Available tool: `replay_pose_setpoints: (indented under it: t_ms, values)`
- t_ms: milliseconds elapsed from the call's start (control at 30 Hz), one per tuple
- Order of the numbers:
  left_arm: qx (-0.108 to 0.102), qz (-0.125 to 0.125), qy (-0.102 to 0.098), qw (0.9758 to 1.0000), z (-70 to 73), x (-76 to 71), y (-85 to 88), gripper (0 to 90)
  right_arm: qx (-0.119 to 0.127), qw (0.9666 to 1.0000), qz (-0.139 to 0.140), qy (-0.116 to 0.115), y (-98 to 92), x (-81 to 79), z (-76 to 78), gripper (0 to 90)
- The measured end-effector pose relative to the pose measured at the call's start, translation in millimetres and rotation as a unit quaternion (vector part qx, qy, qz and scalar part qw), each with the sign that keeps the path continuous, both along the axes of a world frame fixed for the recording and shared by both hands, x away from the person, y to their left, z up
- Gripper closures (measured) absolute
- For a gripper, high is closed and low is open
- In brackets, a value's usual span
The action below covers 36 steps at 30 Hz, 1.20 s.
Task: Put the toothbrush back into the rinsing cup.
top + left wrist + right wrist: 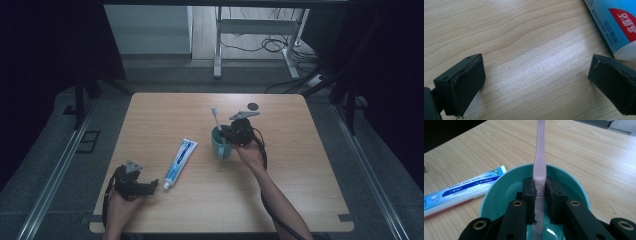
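The right tool (pixel 540 195) is clamped on the pale pink plastic toothbrush (pixel 539 165), pads pressed against both sides of the handle. The toothbrush stands nearly upright, its lower end down inside the round teal ceramic cup (pixel 499 192), bristle head poking up above the rim in the high view. The tool's tips sit just inside the cup's mouth. That cup stands near the middle of the light wooden worktop (pixel 300 165).

Over on the near left, the left tool (pixel 536 80) rests low over the wood, jaws spread wide with bare worktop between them, gripping nothing. Just beside its right jaw lies the white cap end of the blue-and-white toothpaste tube (pixel 180 156), flat on the worktop, running diagonally between the left tool and the cup, apart from both.
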<state>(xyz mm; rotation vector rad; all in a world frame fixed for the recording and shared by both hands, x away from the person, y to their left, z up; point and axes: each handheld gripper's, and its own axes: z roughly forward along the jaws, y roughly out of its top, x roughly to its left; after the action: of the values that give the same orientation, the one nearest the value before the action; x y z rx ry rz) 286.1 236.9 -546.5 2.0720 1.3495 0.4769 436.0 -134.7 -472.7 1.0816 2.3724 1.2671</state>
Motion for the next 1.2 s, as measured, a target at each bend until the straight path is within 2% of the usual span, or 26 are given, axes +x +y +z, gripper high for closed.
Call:
replay_pose_setpoints:
  t_ms: [367,767,933,1067,1100,1200]
  values:
    - [0.0,0.0,0.0,1.0,0.0,0.0,0.0,1.2,-0.009,0.9999,0.005,0.011,3.1,1.5,-4.5,76.6]
    - [0.0,0.0,0.0,1.0,0.0,0.0,0.0,1.3,-0.012,0.9999,0.005,0.005,1.5,-0.3,-0.2,72.0]
    - [0.0,0.0,0.0,1.0,0.0,0.0,0.0,1.2,-0.015,0.9998,0.009,-0.001,0.9,-3.1,3.2,67.0]
    - [-0.001,0.0,0.0,1.0,0.0,0.0,0.0,1.2,-0.016,0.9998,0.012,-0.009,-1.3,-6.8,8.6,59.7]
    - [-0.001,0.0,0.0,1.0,0.0,0.0,0.0,1.3,-0.015,0.9997,0.014,-0.012,-3.0,-8.8,11.8,55.5]
    - [-0.001,0.001,0.0,1.0,-0.1,0.0,-0.1,1.2,-0.015,0.9997,0.017,-0.013,-5.1,-10.9,15.1,52.1]
